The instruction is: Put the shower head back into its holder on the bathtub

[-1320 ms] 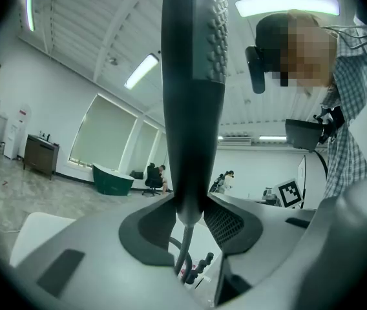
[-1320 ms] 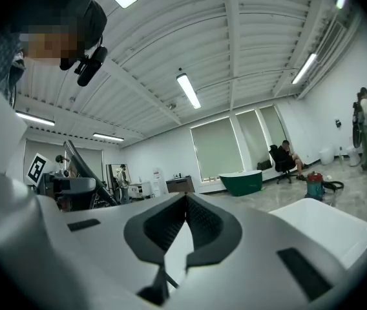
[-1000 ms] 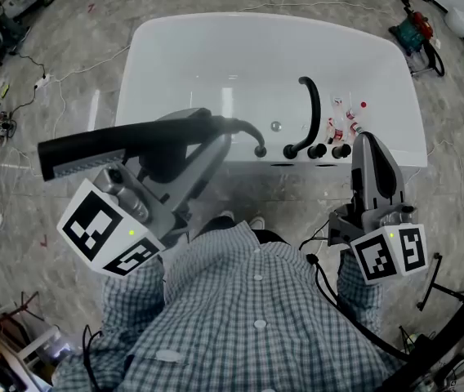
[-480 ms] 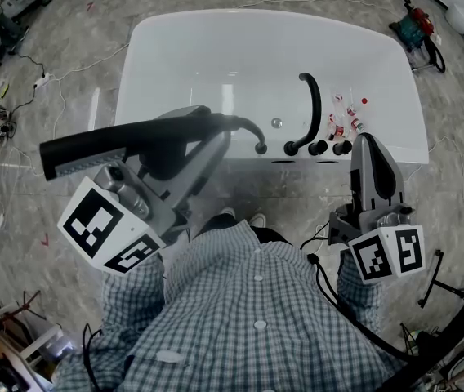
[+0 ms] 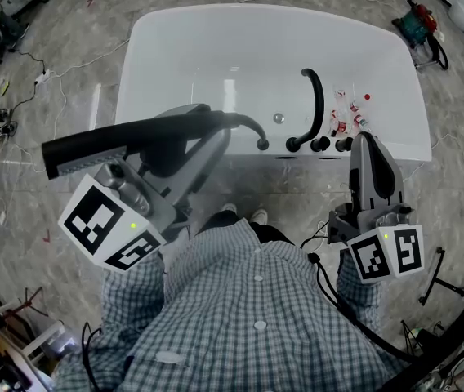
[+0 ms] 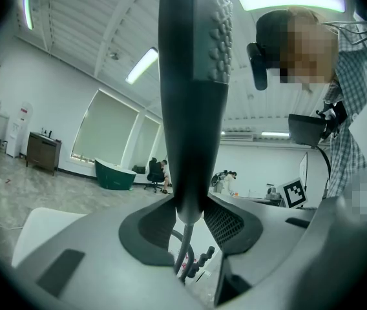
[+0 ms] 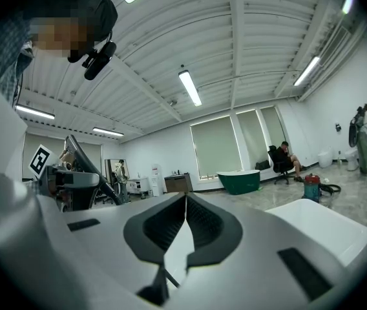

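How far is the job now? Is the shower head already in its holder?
Done: the left gripper is shut on the shower head. In hand: it is held outside the bathtub, near its front rim, hose running to the deck. Left: seating it in its holder among the black fittings; I cannot tell which. The right gripper is shut and empty.

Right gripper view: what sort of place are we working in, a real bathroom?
Likely an open lab or workshop hall, not a bathroom: the white bathtub stands free on a floor strewn with cables, under ceiling strip lights, with a green tub and a seated person beyond.
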Demonstrator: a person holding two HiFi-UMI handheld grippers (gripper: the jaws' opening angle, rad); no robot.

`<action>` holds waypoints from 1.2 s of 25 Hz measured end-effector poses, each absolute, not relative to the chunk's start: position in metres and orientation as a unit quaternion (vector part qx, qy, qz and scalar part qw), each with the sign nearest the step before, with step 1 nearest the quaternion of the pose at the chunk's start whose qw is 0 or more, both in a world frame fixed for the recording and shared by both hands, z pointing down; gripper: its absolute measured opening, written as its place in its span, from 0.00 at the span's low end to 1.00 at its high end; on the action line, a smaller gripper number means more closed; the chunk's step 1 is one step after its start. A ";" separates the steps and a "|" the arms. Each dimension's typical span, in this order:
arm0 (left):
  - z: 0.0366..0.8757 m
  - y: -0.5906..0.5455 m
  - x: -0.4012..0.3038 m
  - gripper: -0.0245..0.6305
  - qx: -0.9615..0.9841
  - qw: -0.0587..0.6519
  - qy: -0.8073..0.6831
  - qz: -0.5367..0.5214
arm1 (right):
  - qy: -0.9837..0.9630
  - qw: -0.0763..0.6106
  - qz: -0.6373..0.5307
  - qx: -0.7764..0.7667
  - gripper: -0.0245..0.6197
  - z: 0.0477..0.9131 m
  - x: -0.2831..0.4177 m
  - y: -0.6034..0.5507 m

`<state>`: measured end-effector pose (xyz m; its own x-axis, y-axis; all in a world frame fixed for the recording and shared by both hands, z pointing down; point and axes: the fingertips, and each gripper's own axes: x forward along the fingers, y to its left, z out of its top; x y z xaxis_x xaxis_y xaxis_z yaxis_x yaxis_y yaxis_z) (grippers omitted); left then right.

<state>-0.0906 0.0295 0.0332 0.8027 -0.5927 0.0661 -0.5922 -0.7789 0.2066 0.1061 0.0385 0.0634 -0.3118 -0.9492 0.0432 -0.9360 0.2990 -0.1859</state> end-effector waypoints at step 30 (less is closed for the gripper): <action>0.068 0.025 -0.092 0.25 0.938 0.139 -0.317 0.028 | 0.800 0.021 -0.122 -0.587 0.07 0.091 0.103 0.047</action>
